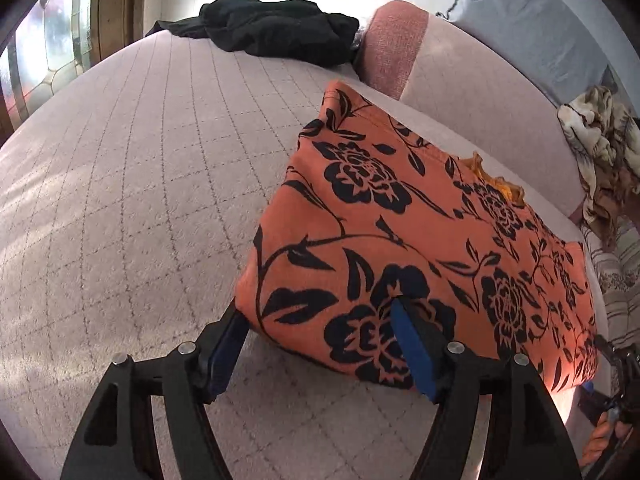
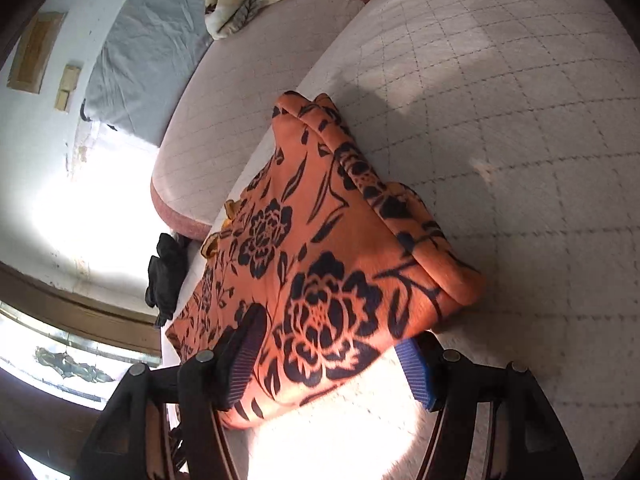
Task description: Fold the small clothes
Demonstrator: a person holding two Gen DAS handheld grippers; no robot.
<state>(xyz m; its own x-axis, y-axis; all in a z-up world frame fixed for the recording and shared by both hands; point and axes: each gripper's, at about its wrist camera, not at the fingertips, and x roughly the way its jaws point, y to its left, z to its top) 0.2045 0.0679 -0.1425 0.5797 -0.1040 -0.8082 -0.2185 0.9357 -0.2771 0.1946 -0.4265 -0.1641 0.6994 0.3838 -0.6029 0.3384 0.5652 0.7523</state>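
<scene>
We see an orange garment (image 1: 420, 240) printed with black flowers and leaves; it lies on a pale pink bed (image 1: 140, 200) quilted in a thin grid; a black cloth (image 1: 276, 30) sits further off; a grey sheet (image 1: 532, 28); a brown-and-cream blanket (image 1: 600, 152); black grippers carry blue pads (image 1: 414, 354).

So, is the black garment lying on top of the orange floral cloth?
No, the black garment lies apart at the far edge, not touching the orange floral cloth.
</scene>
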